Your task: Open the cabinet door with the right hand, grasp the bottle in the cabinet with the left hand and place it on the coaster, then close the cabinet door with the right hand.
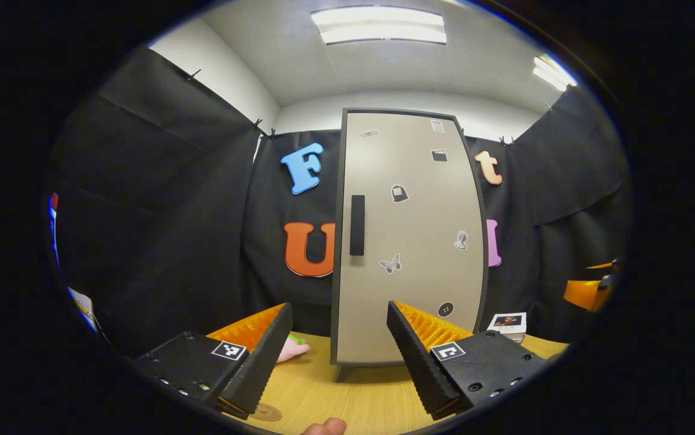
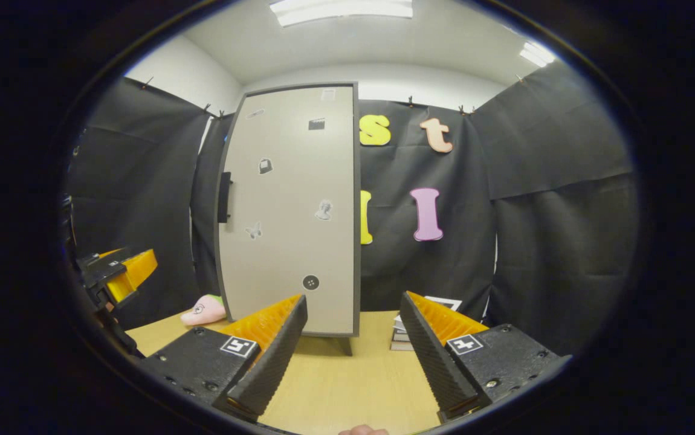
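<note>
The cabinet (image 1: pixel 411 241) stands upright on the wooden counter (image 1: pixel 347 393), a tall, flat-fronted box with a pale matte door (image 2: pixel 290 211) framed in a dark edge and raised on short dark legs. The door is shut flush, so whatever it holds, the bottle included, is hidden behind it. A dark, upright bar handle (image 1: pixel 357 225) sits near the door's left edge, and small stickers dot the smooth panel: a butterfly, a button shape, a few others too small to tell.

In the left gripper view, the left claw (image 1: pixel 338 356) is spread wide with nothing between its ribbed fingers (image 1: pixel 263 356), pointing at the cabinet front from a little way off. A thin round coaster (image 1: pixel 266 413), brownish and cork-like, lies flat on the counter just under the left finger. A soft pink plush thing (image 1: pixel 290 349) rests on the counter to the left of the cabinet's foot, and a small stack of books (image 1: pixel 507 325) sits to its right.

In the right gripper view, the right claw (image 2: pixel 353 353) is likewise wide and empty, aimed toward the cabinet's right lower corner. The counter's surface is a light, smooth wood grain.
</note>
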Motion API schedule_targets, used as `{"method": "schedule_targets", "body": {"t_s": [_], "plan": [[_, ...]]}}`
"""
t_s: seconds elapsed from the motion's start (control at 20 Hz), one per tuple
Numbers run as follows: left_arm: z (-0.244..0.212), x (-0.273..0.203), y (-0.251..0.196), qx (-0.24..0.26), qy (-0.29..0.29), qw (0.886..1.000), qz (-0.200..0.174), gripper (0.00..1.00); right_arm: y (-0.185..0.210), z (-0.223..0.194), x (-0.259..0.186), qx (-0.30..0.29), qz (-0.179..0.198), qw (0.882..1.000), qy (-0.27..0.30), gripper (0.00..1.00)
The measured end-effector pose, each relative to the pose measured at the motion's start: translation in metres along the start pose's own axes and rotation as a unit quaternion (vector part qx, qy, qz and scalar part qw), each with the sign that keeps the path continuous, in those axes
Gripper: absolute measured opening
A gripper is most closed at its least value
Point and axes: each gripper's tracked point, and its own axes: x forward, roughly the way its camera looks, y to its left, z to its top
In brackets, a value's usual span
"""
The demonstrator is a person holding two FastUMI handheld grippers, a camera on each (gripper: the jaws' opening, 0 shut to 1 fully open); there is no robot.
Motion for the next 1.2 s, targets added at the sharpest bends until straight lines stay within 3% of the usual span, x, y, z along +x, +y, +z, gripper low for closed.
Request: {"method": "schedule_targets", "body": {"t_s": [0.15, 0.2, 0.35, 0.75, 1.2], "plan": [[-0.002, 0.001, 0.0, -0.002, 0.002, 1.0, -0.002, 0.95, 0.003, 0.003, 0.0, -0.003, 0.002, 1.0, -0.002, 0.95], [-0.002, 0.002, -0.001, -0.003, 0.003, 1.0, -0.003, 0.95, 0.005, 0.003, 0.0, -0.005, 0.004, 1.0, -0.002, 0.99], [-0.002, 0.003, -0.001, -0.001, 0.003, 1.0, -0.004, 0.95, 0.01, 0.001, 0.0, -0.007, 0.009, 1.0, 0.0, 0.95], [-0.002, 0.004, 0.001, 0.003, 0.003, 1.0, 0.0, 0.95, 0.011, 0.012, 0.008, -0.013, 0.017, 1.0, -0.008, 0.95], [-0.003, 0.002, 0.003, 0.008, 0.003, 1.0, 0.004, 0.95, 0.052, 0.047, 0.036, -0.036, 0.092, 0.995, -0.013, 0.99]]}}
